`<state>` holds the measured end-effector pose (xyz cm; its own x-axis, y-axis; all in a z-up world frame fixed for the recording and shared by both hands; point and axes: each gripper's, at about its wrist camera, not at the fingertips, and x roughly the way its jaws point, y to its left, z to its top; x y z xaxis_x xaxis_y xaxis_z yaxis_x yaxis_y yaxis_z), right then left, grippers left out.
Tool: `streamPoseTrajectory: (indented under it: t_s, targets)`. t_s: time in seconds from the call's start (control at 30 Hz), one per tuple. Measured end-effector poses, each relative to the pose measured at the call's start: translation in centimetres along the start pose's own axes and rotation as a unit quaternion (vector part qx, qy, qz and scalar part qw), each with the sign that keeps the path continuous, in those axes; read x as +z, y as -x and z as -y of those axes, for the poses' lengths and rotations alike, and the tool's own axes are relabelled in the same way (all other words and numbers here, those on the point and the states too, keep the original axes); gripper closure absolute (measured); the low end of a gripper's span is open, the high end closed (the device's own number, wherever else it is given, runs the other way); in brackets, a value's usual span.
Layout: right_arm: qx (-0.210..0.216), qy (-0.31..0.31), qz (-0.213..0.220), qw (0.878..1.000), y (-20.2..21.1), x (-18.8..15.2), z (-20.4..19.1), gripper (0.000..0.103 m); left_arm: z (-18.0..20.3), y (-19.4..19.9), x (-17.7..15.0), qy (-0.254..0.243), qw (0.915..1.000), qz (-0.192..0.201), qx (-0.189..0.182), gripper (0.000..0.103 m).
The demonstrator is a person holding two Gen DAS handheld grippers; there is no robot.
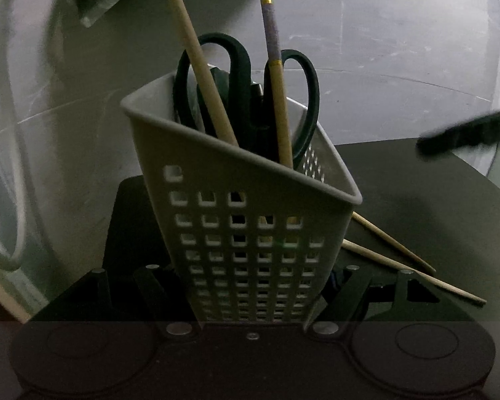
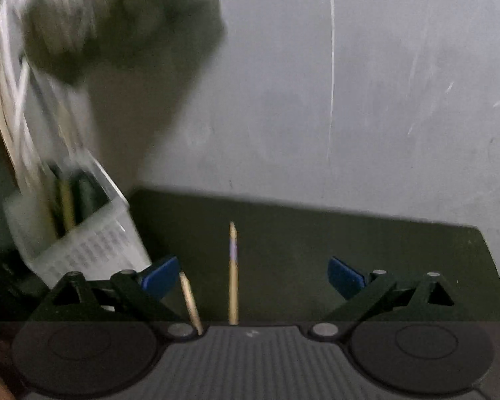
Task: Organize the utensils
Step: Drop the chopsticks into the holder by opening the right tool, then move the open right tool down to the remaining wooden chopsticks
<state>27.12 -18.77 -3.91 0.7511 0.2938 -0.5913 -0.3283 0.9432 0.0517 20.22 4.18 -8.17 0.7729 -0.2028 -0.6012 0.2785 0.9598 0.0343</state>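
Note:
A grey perforated utensil holder (image 1: pixel 250 220) stands tilted on a dark mat, held between my left gripper's fingers (image 1: pixel 253 286), which close on its lower walls. It holds dark green scissors (image 1: pixel 243 83) and two chopsticks (image 1: pixel 196 63). Two more chopsticks (image 1: pixel 410 266) lie on the mat to its right. In the right wrist view my right gripper (image 2: pixel 253 276) is open with blue pads (image 2: pixel 160 276), low over two chopsticks (image 2: pixel 232 273) on the mat; one lies midway between the fingers, the other by the left pad. The holder (image 2: pixel 83 233) shows blurred at left.
The dark mat (image 2: pixel 350 243) lies on a pale scratched surface (image 2: pixel 350 100). A dark blurred bag-like object (image 2: pixel 116 23) is at the upper left. A dark blurred object (image 1: pixel 466 133), maybe the other gripper, enters from the right in the left wrist view.

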Motion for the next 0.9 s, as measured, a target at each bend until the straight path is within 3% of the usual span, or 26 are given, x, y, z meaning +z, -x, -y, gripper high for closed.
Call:
streamPoseTrajectory:
  t_s: [0.17,0.37,0.7,0.9]
  targets:
    - [0.025,0.028,-0.056,0.998,-5.9,-0.2,0.4,0.004,1.0,0.9,-0.2,0.017,0.9995,-0.008,0.024,0.027]
    - [0.04,0.078,-0.088,0.992,-11.5,0.9,-0.7,0.005,2.5,1.4,-0.3,0.035,0.9983,-0.012,0.046,0.027]
    - [0.019,0.115,-0.122,0.986,-14.5,0.8,-1.0,0.005,3.2,2.0,-0.4,0.05,0.9967,-0.011,0.062,0.027]
    - [0.044,0.113,-0.124,0.985,-14.3,0.7,-0.7,0.03,3.4,2.0,-0.5,0.05,0.9967,-0.011,0.063,0.027]
